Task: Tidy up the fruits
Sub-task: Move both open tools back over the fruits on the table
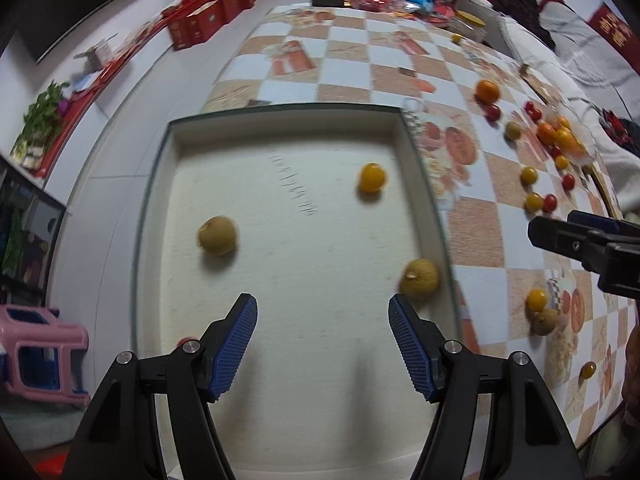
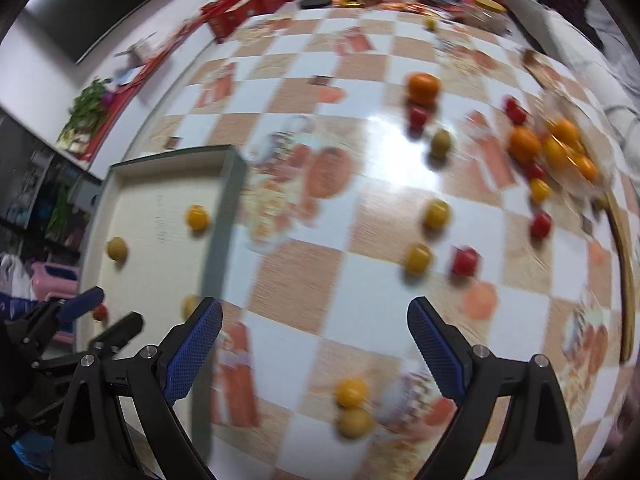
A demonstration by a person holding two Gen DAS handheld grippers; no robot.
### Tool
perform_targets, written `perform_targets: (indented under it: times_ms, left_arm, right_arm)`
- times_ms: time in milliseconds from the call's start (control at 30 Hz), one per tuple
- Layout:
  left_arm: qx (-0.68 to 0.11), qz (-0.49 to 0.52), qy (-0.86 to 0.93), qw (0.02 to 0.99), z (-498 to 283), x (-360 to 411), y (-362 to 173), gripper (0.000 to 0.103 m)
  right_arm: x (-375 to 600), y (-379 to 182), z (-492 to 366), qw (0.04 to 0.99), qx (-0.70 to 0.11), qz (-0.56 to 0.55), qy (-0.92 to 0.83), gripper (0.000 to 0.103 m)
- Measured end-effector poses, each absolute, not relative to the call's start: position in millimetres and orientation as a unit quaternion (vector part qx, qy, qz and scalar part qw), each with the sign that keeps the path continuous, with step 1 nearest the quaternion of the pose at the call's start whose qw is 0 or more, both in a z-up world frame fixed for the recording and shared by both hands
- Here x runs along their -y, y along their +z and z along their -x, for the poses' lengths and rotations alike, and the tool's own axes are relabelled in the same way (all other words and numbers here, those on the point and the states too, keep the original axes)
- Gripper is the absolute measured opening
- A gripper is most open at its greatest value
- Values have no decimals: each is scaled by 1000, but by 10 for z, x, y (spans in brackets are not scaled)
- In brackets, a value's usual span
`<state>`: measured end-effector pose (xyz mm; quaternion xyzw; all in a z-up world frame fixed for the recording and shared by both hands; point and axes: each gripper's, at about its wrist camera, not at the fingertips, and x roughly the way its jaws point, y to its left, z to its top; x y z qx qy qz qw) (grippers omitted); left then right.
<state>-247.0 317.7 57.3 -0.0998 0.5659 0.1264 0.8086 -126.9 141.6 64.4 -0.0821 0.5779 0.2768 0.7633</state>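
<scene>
A shallow rectangular cream-lined tray with a grey-green rim sits at the left part of a table covered in an orange-and-white checkered cloth. The left gripper hangs over the tray's near end, its blue ribbed fingers spread wide with nothing between them. Inside the tray lie a small round yellow-orange fruit, a tan, rough-skinned round fruit near the left side, and a second tan round fruit touching the right wall, just beyond the left gripper's right finger; something small and red peeks out behind the left finger, too hidden to name. The right gripper hovers over the bare cloth to the right of the tray, its fingers also wide apart and empty. Just in front of it lie a small yellow round fruit and a tan round fruit, touching one another. Farther off, oranges, red cherry tomatoes and more yellow fruits are scattered near the far right edge. The likely risk is that closing on one fruit of the touching pair nudges the other away across the smooth cloth. The right-hand view is blurred, so a hurried descent could miss, and round fruits may roll toward the table edge.
</scene>
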Motion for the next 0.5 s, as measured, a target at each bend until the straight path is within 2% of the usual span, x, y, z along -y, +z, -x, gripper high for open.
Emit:
perform_targets:
  times_ms: [500]
  left_arm:
    - [-574,50,39,816,1657,-2249,584,70]
  right_arm:
    - [-309,452,1193,774,-602,48,189,95]
